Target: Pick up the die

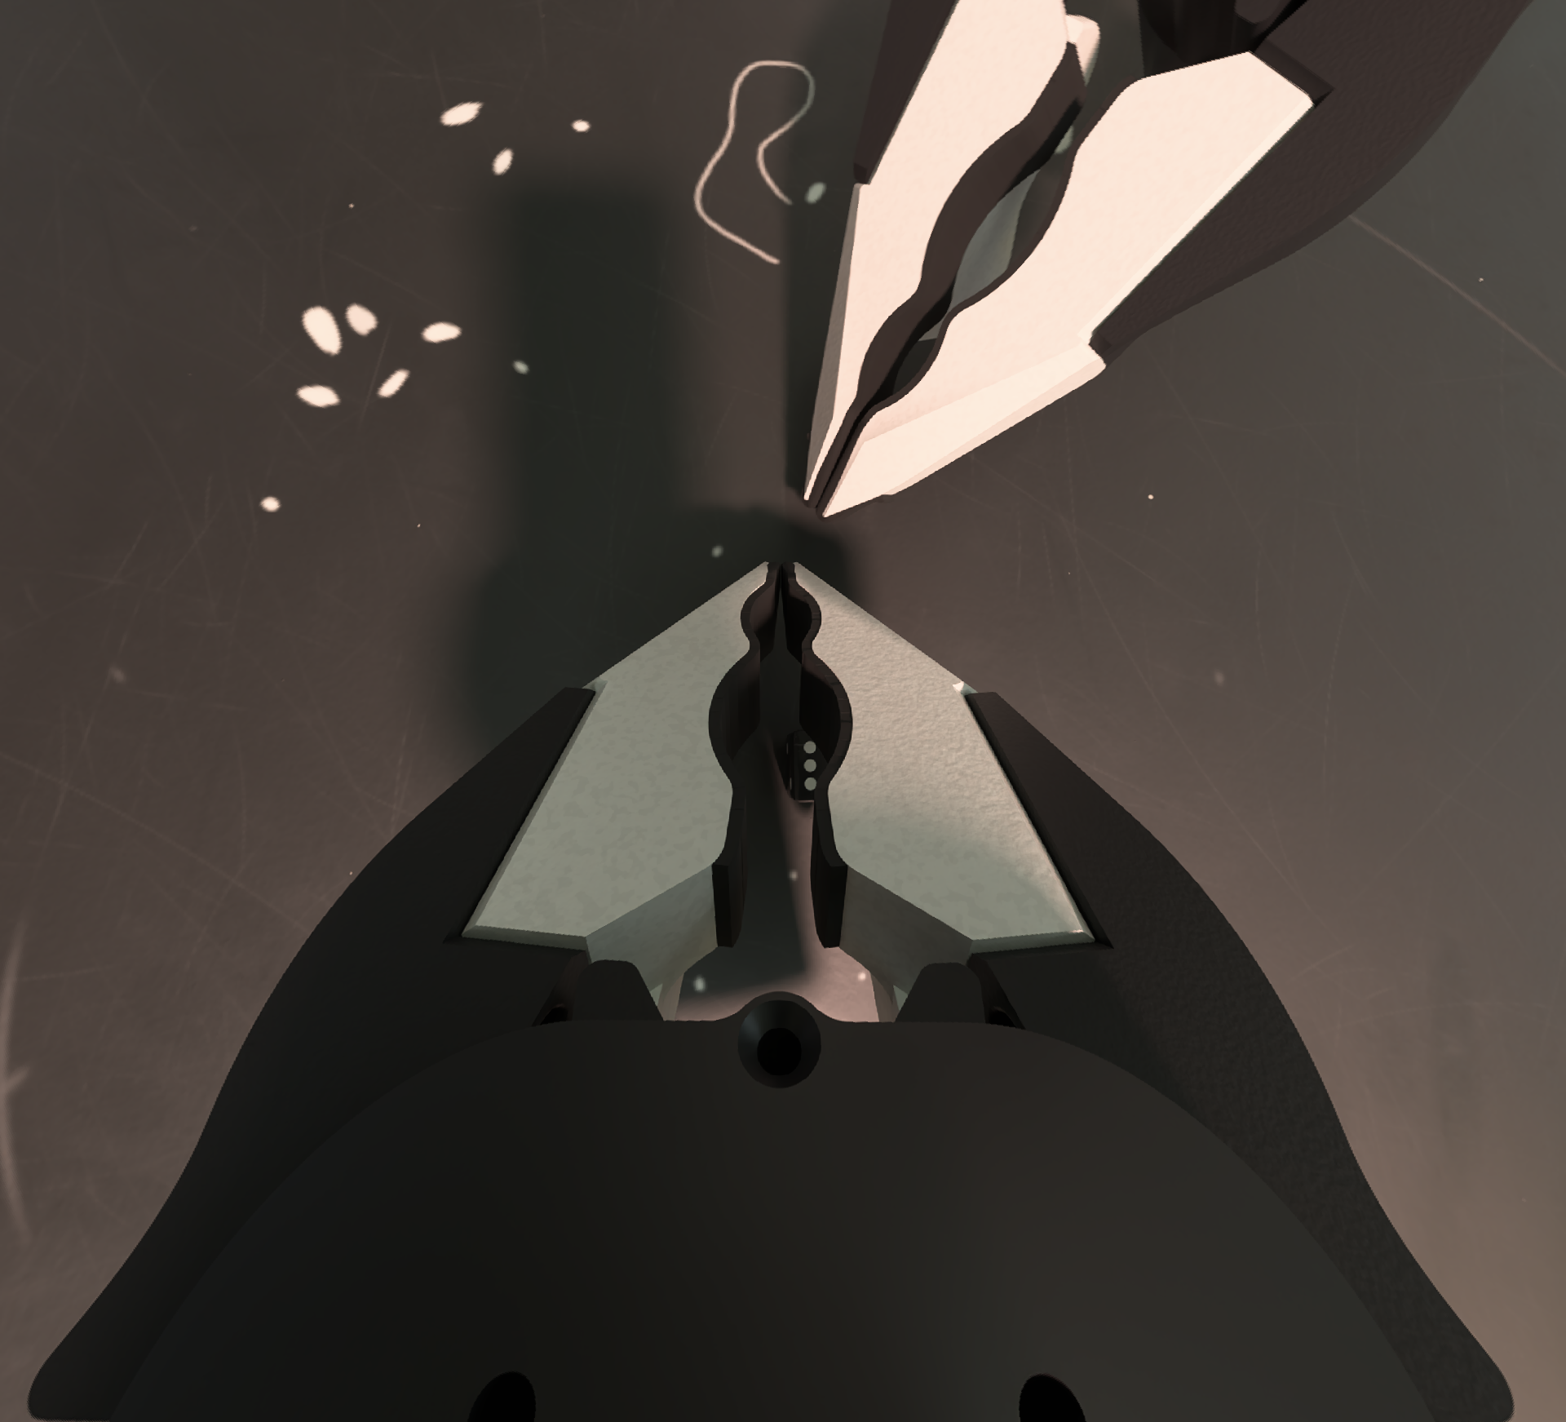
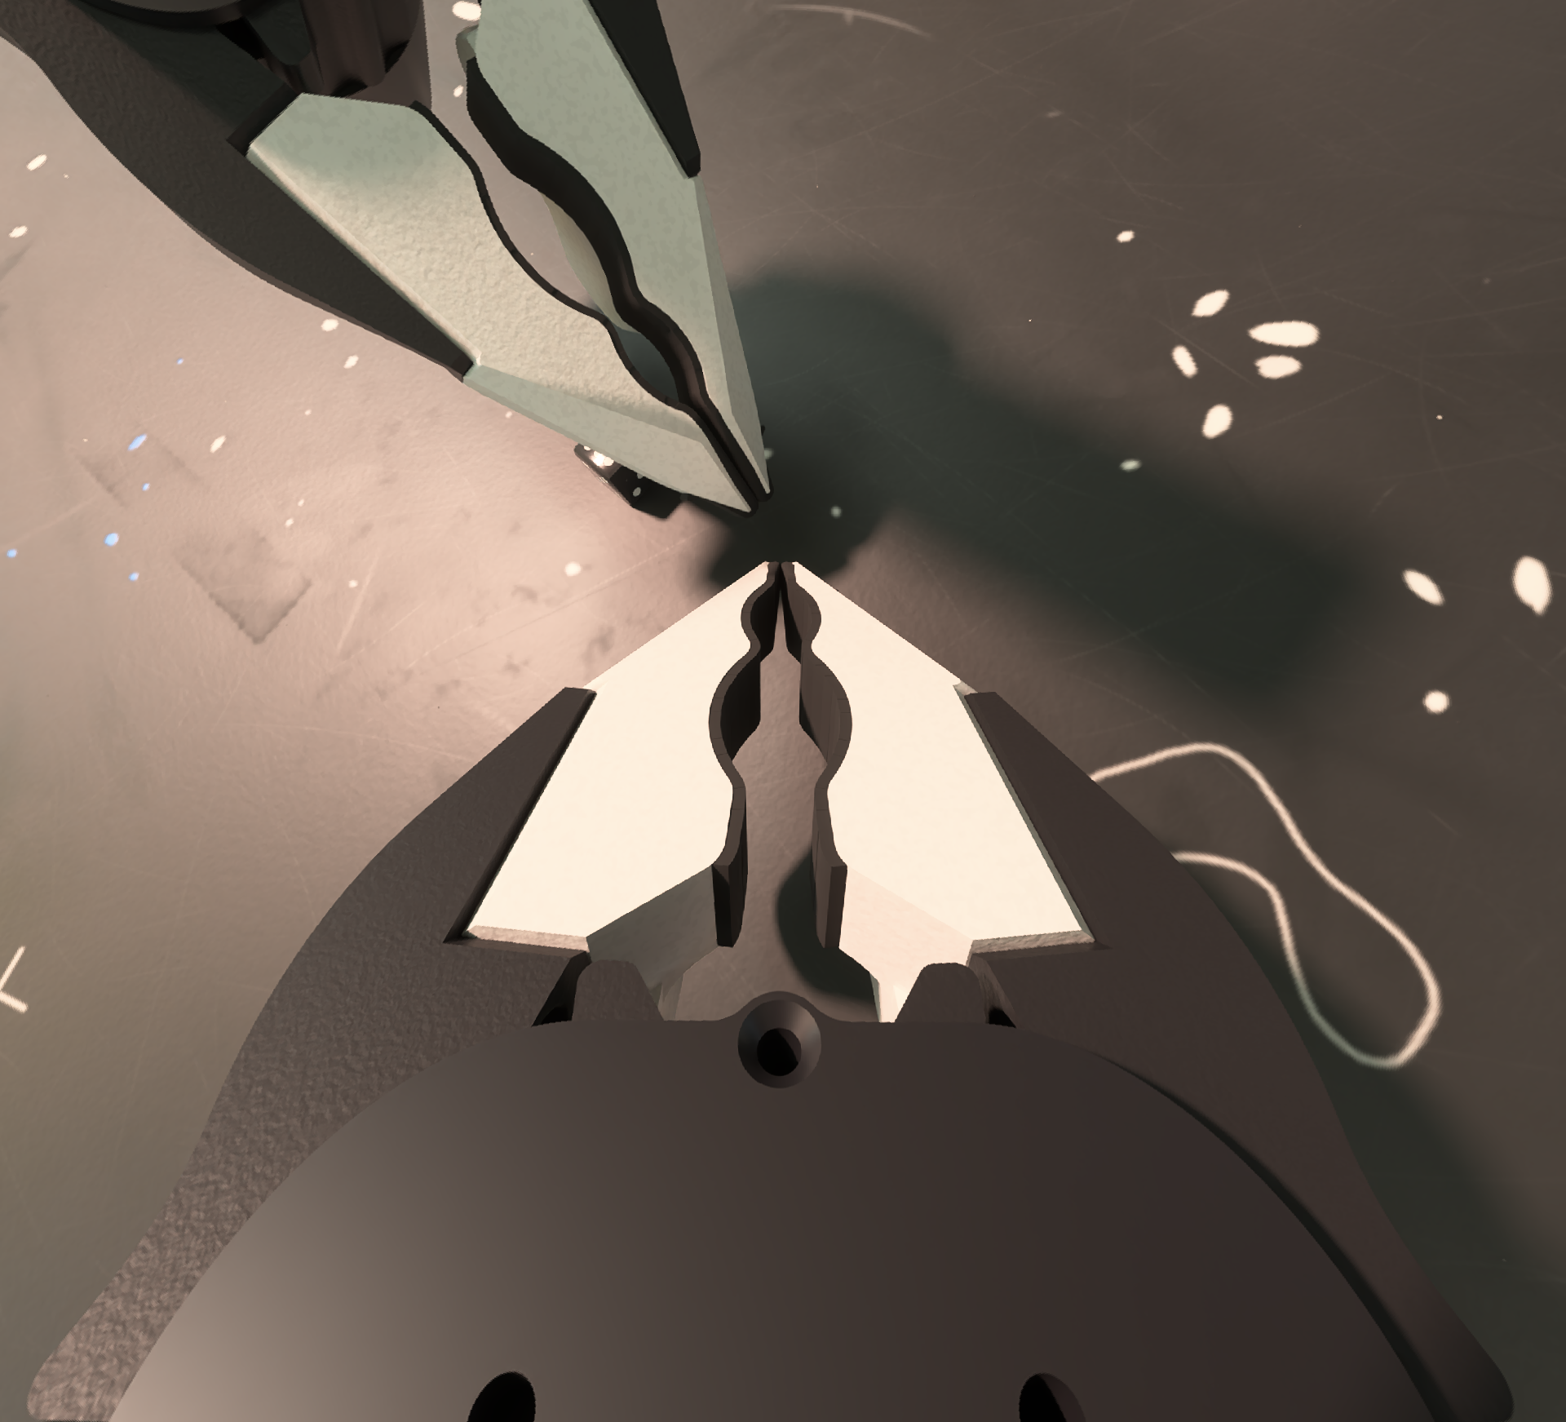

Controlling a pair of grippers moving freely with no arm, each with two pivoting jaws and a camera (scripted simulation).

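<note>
Fingertips of the left gripper (image 1: 784,566), a dark-bodied two-finger tool with pale textured finger plates, meet at a point in the left wrist view; its jaws are clenched with nothing between them. Through the wavy slot between its fingers a small black die with white pips (image 1: 803,767) appears on the surface beneath, three pips showing in a column. In the right wrist view the same die (image 2: 631,487) lies on the surface just beside and partly under the left gripper's lower finger plate, seemingly not clamped; whether the plate touches it cannot be told.

The right gripper (image 2: 781,566), of the same build with brighter cream finger plates, also has its jaws pressed together and empty. Tip faces tip across a small gap, the right gripper (image 1: 818,508) entering the left wrist view from the upper right, the left gripper (image 2: 758,501) entering the right wrist view from the upper left.

Beyond both lies a scuffed dark grey-brown tabletop (image 1: 254,703), scratched, speckled with pale oval flecks and a few blue ones. A loose curl of thin white thread (image 2: 1322,898) lies on it, well apart from the die. Broad soft shadows of the grippers fall across the tabletop. No more of the room is visible.
</note>
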